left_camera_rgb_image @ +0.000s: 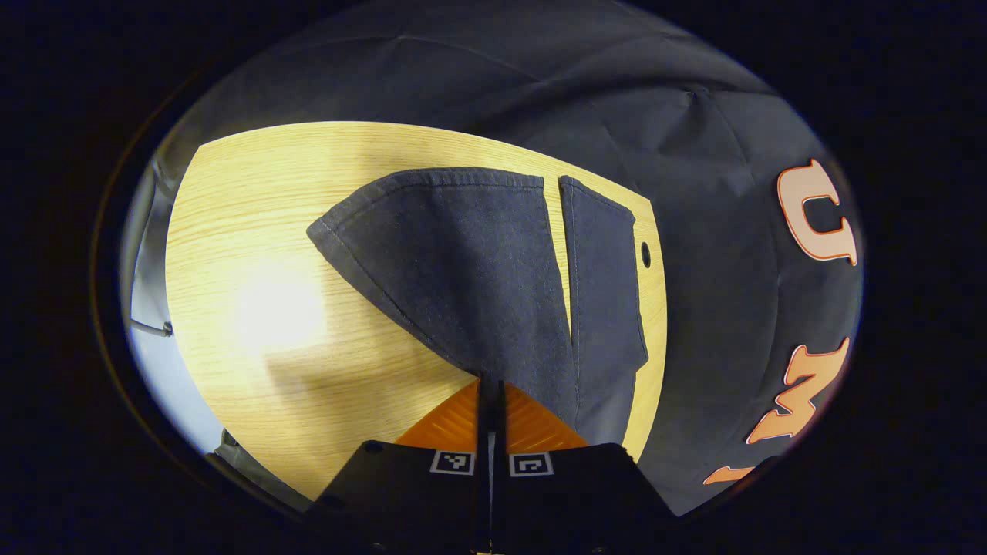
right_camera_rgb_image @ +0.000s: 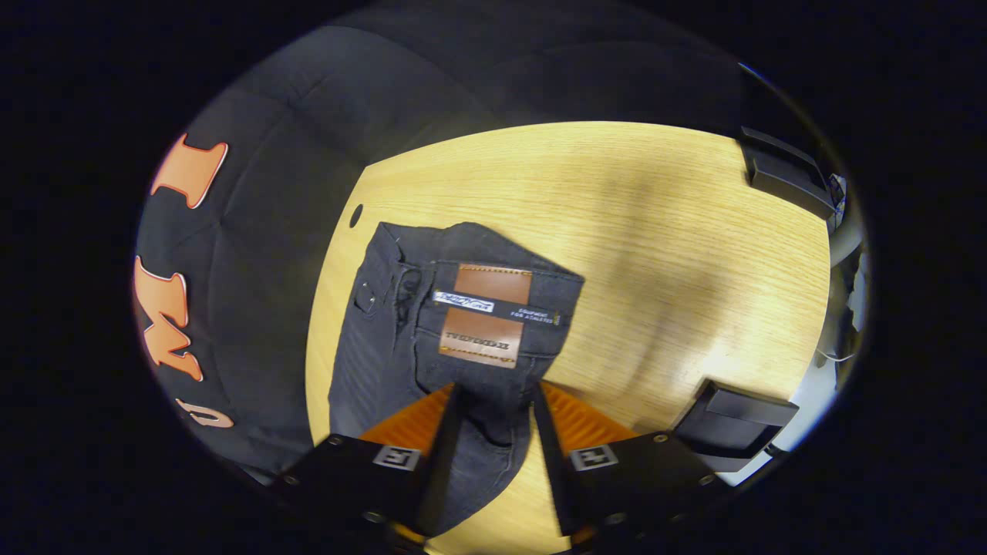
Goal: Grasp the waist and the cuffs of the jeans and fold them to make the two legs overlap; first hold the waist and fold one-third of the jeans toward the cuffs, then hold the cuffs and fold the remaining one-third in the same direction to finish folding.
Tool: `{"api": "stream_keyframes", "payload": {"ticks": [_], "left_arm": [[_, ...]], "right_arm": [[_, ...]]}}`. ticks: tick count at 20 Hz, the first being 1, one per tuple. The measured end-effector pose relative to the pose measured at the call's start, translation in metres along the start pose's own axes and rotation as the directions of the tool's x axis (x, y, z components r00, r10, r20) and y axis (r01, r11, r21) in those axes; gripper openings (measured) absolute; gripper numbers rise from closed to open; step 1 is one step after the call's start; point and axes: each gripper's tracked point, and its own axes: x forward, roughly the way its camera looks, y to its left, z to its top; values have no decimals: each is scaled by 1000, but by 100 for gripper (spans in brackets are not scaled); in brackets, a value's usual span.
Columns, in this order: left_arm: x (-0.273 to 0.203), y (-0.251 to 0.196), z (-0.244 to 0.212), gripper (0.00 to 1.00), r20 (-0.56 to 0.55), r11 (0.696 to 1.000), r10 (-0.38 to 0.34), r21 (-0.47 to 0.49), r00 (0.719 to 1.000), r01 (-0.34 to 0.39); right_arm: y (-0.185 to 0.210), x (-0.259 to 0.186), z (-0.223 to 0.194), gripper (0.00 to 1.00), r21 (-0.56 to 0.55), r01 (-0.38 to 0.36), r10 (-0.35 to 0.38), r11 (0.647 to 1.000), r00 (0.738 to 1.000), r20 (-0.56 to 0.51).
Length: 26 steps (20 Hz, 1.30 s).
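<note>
The dark denim jeans lie on a light wooden table. In the left gripper view one leg rises from the table and narrows to a point at my left gripper, whose orange fingers are shut on its edge. The other leg lies flat to the right, its hem at the far end. In the right gripper view the waist with its brown leather patch sits just ahead of my right gripper. Bunched denim fills the gap between its two fingers and runs on below them.
A small round hole pierces the table near the waist's far corner. A black box stands at the table's edge beside my right gripper, and another black object sits at the far right corner. The black cloth wall borders the table.
</note>
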Motion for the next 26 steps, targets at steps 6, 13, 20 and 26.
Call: {"api": "stream_keyframes", "payload": {"ticks": [6,13,20,26], "left_arm": [[-6,1,-2,2,14,1000,-11,0,1000,11],[-25,-7,-6,2,14,999,-34,15,999,34],[-52,-47,9,2,-20,982,65,181,998,-61],[-28,-118,25,2,-36,963,98,255,994,-86]], "right_arm": [[10,7,-2,0,57,-124,125,991,992,-16],[35,-36,16,0,-6,-216,216,976,976,2],[105,-36,36,0,-89,-262,264,961,964,15],[160,-3,58,0,-133,-257,257,957,966,-13]]}}
